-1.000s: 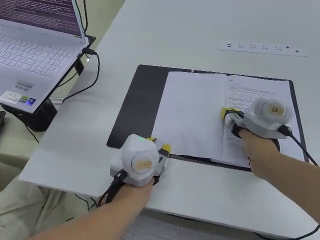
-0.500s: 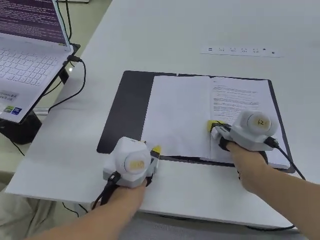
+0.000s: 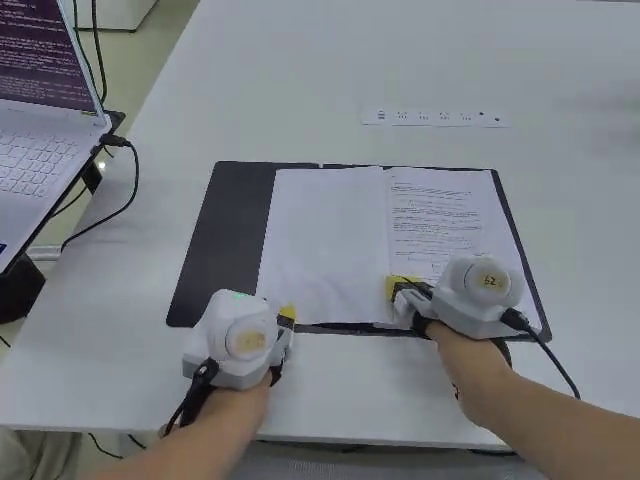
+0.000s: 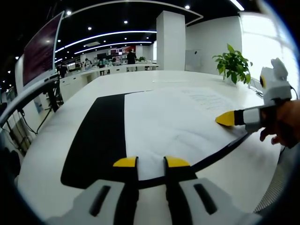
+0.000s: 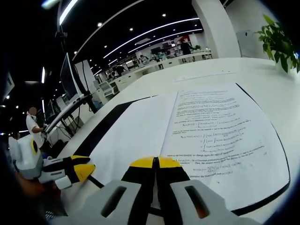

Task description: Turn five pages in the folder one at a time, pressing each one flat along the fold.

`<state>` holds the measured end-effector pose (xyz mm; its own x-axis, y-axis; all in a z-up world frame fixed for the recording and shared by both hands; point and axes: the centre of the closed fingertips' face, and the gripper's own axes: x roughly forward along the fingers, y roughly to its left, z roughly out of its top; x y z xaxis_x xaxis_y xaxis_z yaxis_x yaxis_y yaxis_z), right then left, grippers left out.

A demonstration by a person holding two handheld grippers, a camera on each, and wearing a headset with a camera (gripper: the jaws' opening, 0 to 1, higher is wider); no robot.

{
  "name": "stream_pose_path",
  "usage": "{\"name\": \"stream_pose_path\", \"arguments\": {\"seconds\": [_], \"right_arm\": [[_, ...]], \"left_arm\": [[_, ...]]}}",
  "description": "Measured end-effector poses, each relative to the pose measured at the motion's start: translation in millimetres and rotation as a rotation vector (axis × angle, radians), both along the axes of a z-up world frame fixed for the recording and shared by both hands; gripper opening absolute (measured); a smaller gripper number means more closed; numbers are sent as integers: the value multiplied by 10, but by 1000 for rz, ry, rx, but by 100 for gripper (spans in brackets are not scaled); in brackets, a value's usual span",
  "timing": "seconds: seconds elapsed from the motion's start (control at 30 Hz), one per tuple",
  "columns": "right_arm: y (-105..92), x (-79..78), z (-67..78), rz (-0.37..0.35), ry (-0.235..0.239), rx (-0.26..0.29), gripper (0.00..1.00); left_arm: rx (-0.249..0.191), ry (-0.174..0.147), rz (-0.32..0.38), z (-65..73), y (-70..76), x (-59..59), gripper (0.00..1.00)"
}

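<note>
The black folder [image 3: 215,240] lies open on the white table, with a blank page [image 3: 320,240] on its left side and a printed page [image 3: 440,225] on its right. My right gripper [image 3: 400,292] is shut, its yellow tips [image 5: 154,162] resting on the fold near the folder's near edge. My left gripper [image 3: 285,318] sits at the near edge of the blank page [image 4: 168,122]. Its jaws [image 4: 151,162] stand a narrow gap apart with nothing between them. The right gripper [image 4: 229,118] also shows at the right of the left gripper view.
An open laptop [image 3: 30,130] stands at the far left, with a black cable [image 3: 110,200] running along the table's edge. A white power strip [image 3: 435,117] lies beyond the folder. The table's near edge [image 3: 350,425] runs just below both grippers.
The head camera has shifted, moving the whole picture. Relative to the folder, my right gripper has slid along the fold toward the near edge. My left gripper stays by the near edge.
</note>
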<state>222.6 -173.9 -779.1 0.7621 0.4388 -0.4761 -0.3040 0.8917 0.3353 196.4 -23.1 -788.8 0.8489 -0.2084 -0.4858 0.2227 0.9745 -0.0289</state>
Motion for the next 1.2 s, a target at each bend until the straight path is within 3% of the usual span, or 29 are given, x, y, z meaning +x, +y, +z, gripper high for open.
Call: {"name": "stream_pose_path", "arguments": {"seconds": [0.13,0.2,0.6,0.63,0.7,0.73,0.8,0.9,0.93,1.03,1.1,1.17,1.2], "right_arm": [[8,-133,-15,18,3,-13,0],[16,-202,-22,53,-8,-56,0],[35,-559,-26,130,69,-96,0],[33,-600,-26,140,95,-95,0],[24,-760,-101,180,191,-126,0],[33,-796,-97,190,204,-122,0],[54,-841,-38,191,216,-86,0],[56,-852,238,110,206,45,0],[42,-873,297,98,211,59,0],[5,-874,532,108,166,84,0],[-91,-844,713,82,137,97,0],[-222,-776,919,16,99,151,0],[-313,-754,1022,-10,79,169,0]], "left_arm": [[-1,0,1,3,4,-7,20],[-1,0,0,4,6,-9,20],[4,3,1,18,14,-16,20],[3,5,1,16,14,-15,20],[5,9,0,17,14,-17,20],[6,10,0,17,14,-17,20],[8,13,-1,13,12,-13,20],[7,33,5,21,9,0,20],[4,43,8,23,10,3,20],[6,92,1,19,8,18,20],[-25,144,-6,18,-23,16,23],[-96,214,39,54,-40,-11,27],[-122,223,54,119,-39,-1,27]]}}
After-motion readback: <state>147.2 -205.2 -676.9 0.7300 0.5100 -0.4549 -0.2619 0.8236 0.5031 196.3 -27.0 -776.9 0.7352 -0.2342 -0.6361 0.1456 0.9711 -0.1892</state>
